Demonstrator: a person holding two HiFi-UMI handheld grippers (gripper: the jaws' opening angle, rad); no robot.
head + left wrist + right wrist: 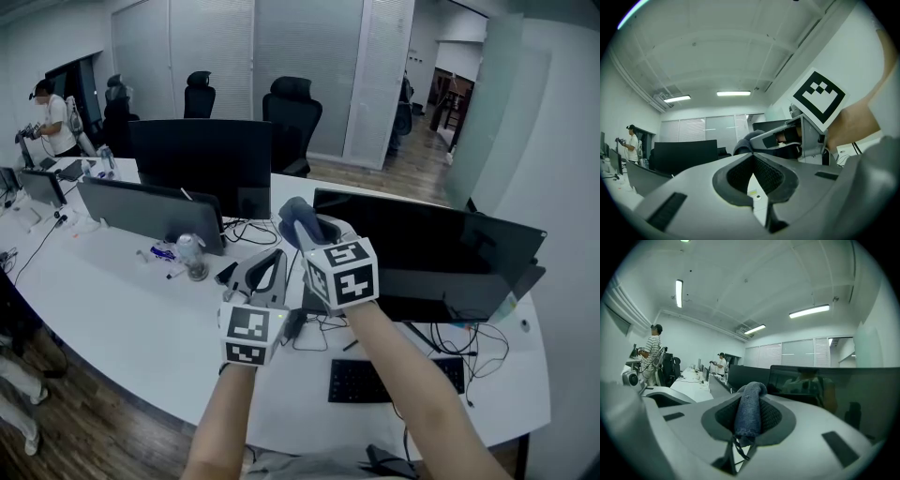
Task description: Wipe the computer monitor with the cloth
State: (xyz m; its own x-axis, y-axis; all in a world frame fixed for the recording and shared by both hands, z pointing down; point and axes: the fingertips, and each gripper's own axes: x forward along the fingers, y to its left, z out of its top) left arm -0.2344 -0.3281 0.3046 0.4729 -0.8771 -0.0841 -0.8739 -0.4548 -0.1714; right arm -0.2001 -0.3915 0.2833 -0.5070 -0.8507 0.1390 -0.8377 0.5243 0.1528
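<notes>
The black computer monitor [441, 253] stands on the white desk [141, 319] at the right, its dark screen facing me. It also fills the right side of the right gripper view [834, 390]. My right gripper [306, 227] is raised just left of the screen's left edge, shut on a blue-grey cloth [296, 216]. In the right gripper view the cloth [749, 411] is pinched upright between the jaws of the right gripper [749, 404]. My left gripper [267, 264] hangs lower and to the left, shut and holding nothing [752, 161].
A second black monitor [202, 159] and a grey screen back [150, 211] stand at the left. Near them are a glass jar [195, 258], loose cables [319, 328] and a black keyboard [375, 380]. A person [56, 117] stands far left.
</notes>
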